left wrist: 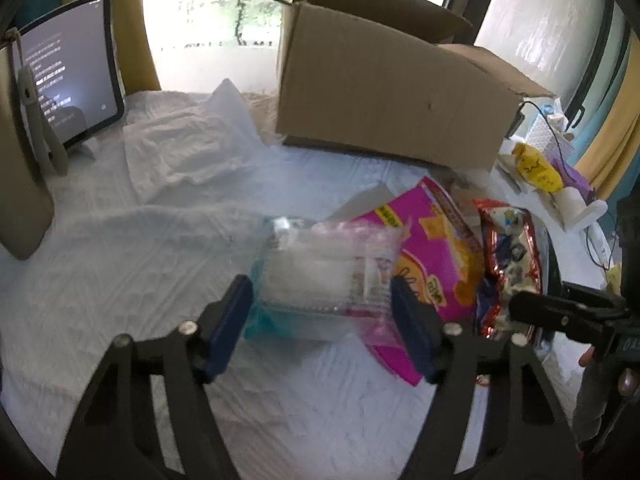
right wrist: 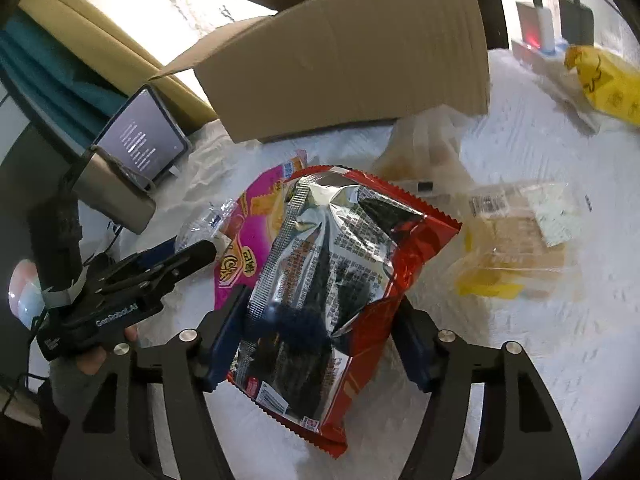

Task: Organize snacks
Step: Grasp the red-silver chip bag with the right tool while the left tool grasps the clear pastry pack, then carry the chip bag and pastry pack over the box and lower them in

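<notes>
My left gripper has its jaws apart on either side of a clear snack packet with teal and pink edges; whether they press it I cannot tell. A pink snack box lies to its right. My right gripper straddles a red and silver foil snack bag, jaws against its sides, resting on the white cloth. The pink box lies under the bag's left side. An open cardboard box stands behind; it also shows in the right wrist view.
A tablet stands at the back left. A clear packet of yellow-brown snacks lies right of the foil bag. A yellow bag and chargers sit at the far right. A white cloth covers the table.
</notes>
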A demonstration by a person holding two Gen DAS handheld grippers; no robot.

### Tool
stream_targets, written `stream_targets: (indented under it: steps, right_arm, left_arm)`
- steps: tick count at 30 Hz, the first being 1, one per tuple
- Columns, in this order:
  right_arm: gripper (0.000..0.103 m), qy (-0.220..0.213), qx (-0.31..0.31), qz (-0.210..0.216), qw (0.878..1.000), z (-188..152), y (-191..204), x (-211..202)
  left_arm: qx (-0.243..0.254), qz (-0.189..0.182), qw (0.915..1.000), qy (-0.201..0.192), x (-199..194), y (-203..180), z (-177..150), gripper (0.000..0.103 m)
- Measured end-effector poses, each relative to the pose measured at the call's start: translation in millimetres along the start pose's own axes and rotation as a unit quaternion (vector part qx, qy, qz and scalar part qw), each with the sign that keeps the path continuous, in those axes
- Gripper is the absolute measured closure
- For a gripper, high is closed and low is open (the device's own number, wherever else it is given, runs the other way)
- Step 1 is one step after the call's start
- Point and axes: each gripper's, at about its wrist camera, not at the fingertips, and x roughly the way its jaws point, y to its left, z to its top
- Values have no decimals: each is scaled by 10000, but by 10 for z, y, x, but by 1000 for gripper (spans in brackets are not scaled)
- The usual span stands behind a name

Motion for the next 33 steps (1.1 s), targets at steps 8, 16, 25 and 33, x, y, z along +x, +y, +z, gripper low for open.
stream_targets:
  steps: [8,16,25,33]
  right_arm:
    - [33,-232,-125,59,9996,62,13,-262]
    - [33,-437,-166,165,9988,165,-21,-447]
    - [33,-630,-245,272,9973,352,-30,-593]
    - [33,-743,-288,301,9964,611,-88,-677]
  left_arm:
    - [-18,-83,9999,-141,-150,-103,11,41]
    - [79,-88,9991,-402,-395,-246,139,41]
    - [231,-82,9973,-685,-598,-411,377,41]
    - [322,-94,9963,-797,-613,-520,579,41]
